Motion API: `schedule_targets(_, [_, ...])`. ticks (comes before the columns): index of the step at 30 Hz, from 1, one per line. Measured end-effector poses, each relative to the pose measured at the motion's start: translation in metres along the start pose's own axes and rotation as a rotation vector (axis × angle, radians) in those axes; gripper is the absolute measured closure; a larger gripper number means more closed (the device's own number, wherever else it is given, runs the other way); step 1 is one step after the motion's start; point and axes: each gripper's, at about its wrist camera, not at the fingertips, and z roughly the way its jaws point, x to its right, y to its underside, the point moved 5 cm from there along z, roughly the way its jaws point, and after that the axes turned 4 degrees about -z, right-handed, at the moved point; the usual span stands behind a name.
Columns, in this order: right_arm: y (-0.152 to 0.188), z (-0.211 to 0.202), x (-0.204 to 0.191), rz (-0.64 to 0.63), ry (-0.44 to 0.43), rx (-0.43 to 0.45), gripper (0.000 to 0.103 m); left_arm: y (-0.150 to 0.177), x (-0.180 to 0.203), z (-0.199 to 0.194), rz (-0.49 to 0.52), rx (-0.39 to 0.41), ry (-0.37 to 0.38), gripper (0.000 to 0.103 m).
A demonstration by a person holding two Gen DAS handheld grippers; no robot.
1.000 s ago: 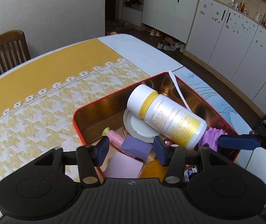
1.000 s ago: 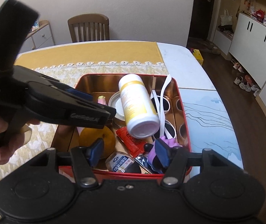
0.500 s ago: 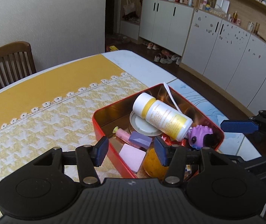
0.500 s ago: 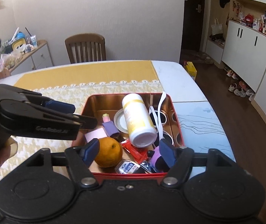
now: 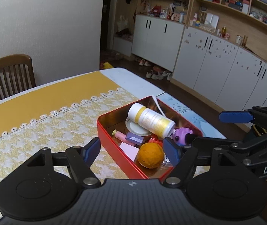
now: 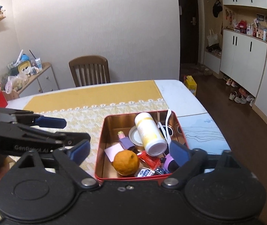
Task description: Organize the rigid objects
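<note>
red tin [image 6: 99,151] sits on the bench [image 6: 180,95], lower centre of the right wrist view, partly on the yellow houndstooth cloth [image 6: 88,116] and partly on the pale blue part of the bench. tin is full: white bottle with yellow band [image 6: 149,133] lies on its side across the middle, resting over a round white lid [image 6: 134,136]; orange [image 6: 126,162] at the near left corner; pink note pad [image 6: 112,151] just beside it; purple block [image 6: 126,143] with a pink tube [image 6: 121,134] behind; red packet [image 6: 149,159] right of the orange; purple spiky ball [image 5: 182,134] at the near right; white strap [image 6: 168,123] up against the far right wall.

left tongs [image 5: 131,151] at bottom of the left wrist view, jaws have just been opening, released, nothing between the pads, hovering over the tin's near edge. right tongs [image 6: 129,151] at bottom of the right wrist view, jaws have just been opening, spread wide, nothing gripped, tin contents seen through the gap. each tool shows in the other's view at the frame edge. wooden chair [image 6: 89,70] behind the bench, upper centre.
</note>
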Motion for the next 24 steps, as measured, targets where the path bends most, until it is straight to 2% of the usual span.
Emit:
schedule_targets(5, [-0.001, -0.014, -0.005, 0.002, 0.009, 0.034, 0.001, 0.005, -0.001, -0.016, 0.002, 0.015, 0.006, 0.021])
schedule_targets(7, [0.0, -0.02, -0.006, 0.011, 0.013, 0.05, 0.0, 0.006, -0.002, -0.019, 0.003, 0.016, -0.006, 0.016])
schedule_targets(12, [0.001, -0.031, -0.007, 0.026, 0.024, 0.074, 0.0, 0.011, -0.006, -0.028, -0.012, 0.014, -0.012, 0.013])
schedule_targets(14, [0.002, -0.035, -0.007, 0.03, 0.028, 0.083, 0.0, 0.013, -0.005, -0.031, -0.009, 0.02, -0.016, 0.002])
schedule_targets(19, [0.006, -0.042, -0.008, 0.041, 0.055, 0.102, 0.0, 0.016, 0.0, -0.041, 0.012, 0.028, -0.022, 0.002])
schedule_targets(24, [0.011, -0.049, -0.005, 0.068, 0.096, 0.122, 0.0, 0.019, 0.006, -0.049, 0.011, 0.041, 0.007, 0.002])
